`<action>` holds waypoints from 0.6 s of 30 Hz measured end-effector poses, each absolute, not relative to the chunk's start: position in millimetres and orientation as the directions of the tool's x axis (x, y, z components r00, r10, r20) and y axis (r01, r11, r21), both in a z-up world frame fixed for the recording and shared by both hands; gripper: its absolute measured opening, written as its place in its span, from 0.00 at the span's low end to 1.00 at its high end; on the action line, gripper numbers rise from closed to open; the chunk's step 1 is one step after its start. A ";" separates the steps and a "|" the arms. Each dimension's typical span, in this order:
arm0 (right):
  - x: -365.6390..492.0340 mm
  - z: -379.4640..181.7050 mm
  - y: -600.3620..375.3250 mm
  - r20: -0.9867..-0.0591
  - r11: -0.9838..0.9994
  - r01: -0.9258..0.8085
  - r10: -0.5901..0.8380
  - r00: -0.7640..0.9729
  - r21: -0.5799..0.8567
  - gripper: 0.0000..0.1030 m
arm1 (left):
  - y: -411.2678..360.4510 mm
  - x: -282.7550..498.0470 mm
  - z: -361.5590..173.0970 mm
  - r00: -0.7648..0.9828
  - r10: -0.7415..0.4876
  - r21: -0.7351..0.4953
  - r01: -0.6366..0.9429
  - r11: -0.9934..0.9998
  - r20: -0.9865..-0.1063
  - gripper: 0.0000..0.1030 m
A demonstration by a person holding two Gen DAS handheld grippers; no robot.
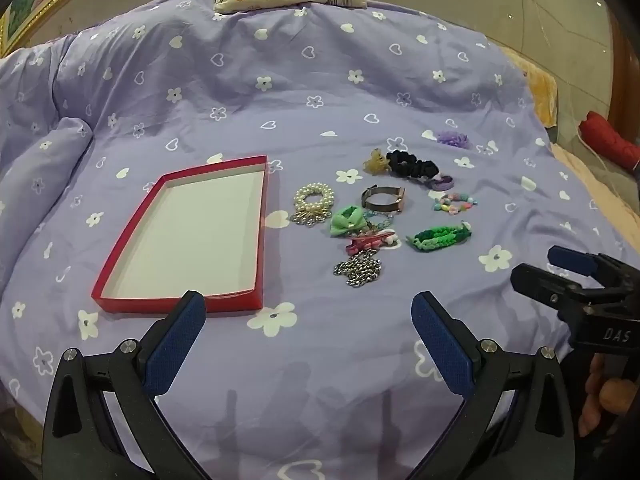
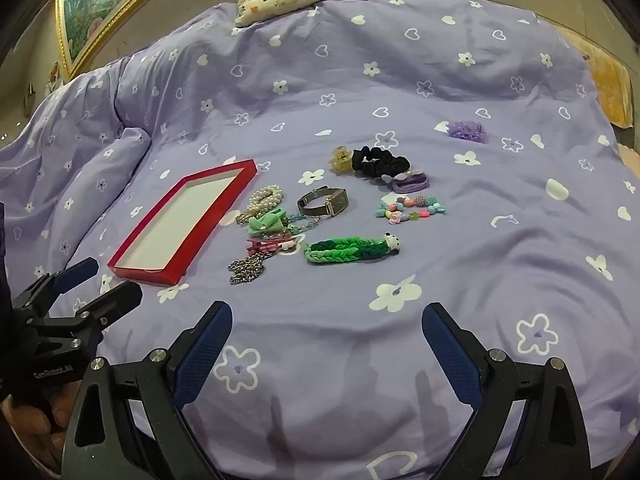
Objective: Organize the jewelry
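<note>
Both tongs, the left tongs (image 1: 309, 308) and right tongs (image 2: 327, 320), hover spread and empty; ahead, the red tray (image 1: 256, 240) sits bare, jewelry pile (image 1: 362, 220) unsorted on the bed (image 1: 320, 80).

I see a lilac quilt (image 1: 320, 92) with white flowers and hearts, red box (image 1: 120, 300) lined white, green braided band (image 2: 344, 254), black scrunchie (image 2: 380, 166), 2 blue-padded grippers (image 1: 308, 308).

Right tool (image 2: 326, 340) gapes empty over purple quilt (image 2: 460, 240); jewelry (image 2: 320, 216) beside seemingly empty red tray (image 2: 144, 272).
</note>
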State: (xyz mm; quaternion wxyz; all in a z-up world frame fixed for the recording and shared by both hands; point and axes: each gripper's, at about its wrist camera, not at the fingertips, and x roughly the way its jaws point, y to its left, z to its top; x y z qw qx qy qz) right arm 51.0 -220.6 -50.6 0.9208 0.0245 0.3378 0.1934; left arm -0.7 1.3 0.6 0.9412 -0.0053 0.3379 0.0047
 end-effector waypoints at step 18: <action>48.4 -48.9 -225.3 -0.608 0.916 -0.350 0.394 0.689 0.197 0.94 | -4.0 -0.7 -2.3 0.765 0.038 0.033 -0.023 0.999 -0.643 1.00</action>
